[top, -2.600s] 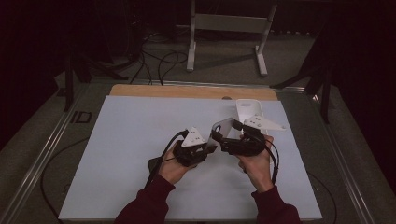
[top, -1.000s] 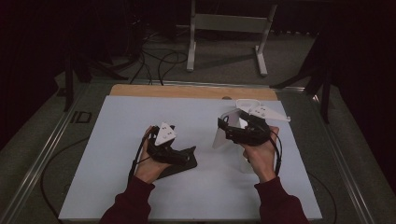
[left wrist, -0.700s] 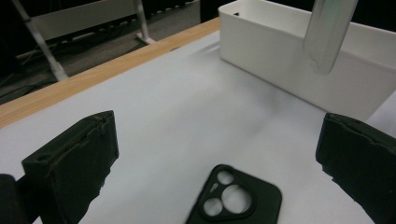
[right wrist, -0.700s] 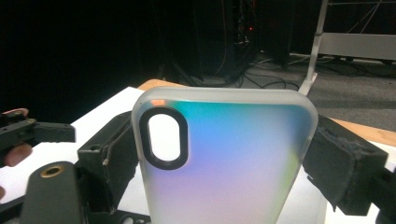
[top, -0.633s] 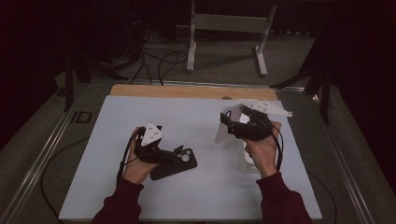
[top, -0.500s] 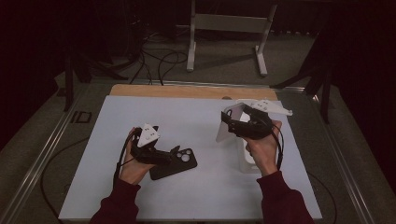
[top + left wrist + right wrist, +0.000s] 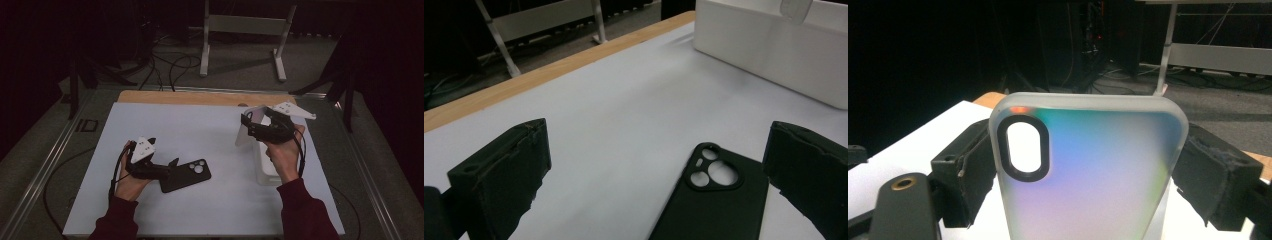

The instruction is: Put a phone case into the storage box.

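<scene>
- We are working at a table (image 7: 215, 125) covered with a pale sheet, a two-jaw gripper in each hand.
- Our left gripper (image 7: 170, 166) is sitting low at the near left, its jaws standing apart with nothing between them.
- A black phone case (image 7: 186, 175) is lying flat on the table, camera cut-outs toward the right; in the left gripper view it (image 7: 716, 200) is resting between and just ahead of the open jaws, apart from both.
- Our right gripper (image 7: 248, 125) is raised at the far right, its jaws clamped on the two long edges of a frosted translucent phone case (image 7: 1088, 170), which is standing upright with its oval camera opening at the top.
- A white box (image 7: 267, 167) is sitting on the table under our right hand (image 7: 282, 155); in the left gripper view it (image 7: 774, 45) is lying far off to the right.
- To do this step well, we judge that the right jaws should be keeping an even, light squeeze, since the thin case could flex or slip.
- The case should be travelling level and slowly toward the box, clearing its rim.
- The left gripper should be staying wide of the black case so as not to nudge it.
</scene>
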